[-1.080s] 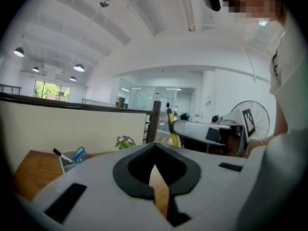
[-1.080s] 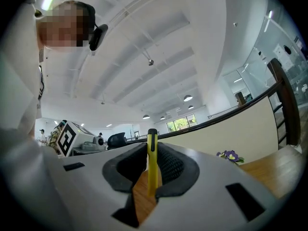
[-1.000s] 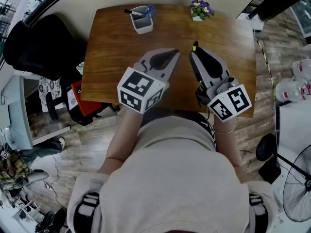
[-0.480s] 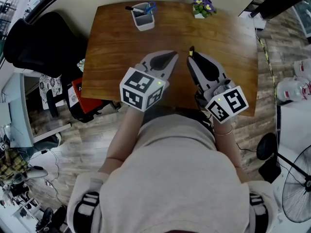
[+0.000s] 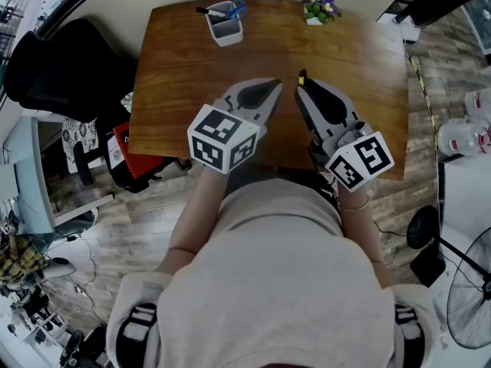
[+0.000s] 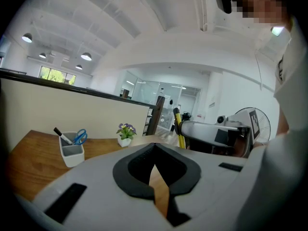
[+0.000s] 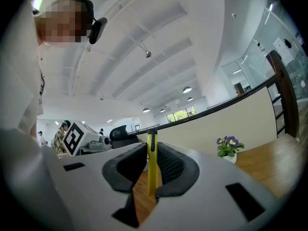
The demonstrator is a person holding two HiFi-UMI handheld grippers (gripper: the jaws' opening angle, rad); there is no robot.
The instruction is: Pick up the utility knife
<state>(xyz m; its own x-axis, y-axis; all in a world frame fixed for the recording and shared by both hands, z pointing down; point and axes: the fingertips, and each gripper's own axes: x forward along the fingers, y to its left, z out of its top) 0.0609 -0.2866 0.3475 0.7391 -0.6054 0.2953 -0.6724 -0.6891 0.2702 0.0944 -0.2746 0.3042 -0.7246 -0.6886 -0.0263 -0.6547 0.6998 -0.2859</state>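
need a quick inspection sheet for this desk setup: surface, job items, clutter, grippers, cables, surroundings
surface: wooden table, brown top.
job's things: yellow utility knife, upright between the right gripper's pads.
clutter: pen holder with blue scissors and a marker at the far edge; potted purple flowers to its right.
grippers: left gripper shut, nothing in it; right gripper shut on the utility knife.
cables: one cable along the floor, right of the table.
surroundings: black chair at left; fan at lower right.
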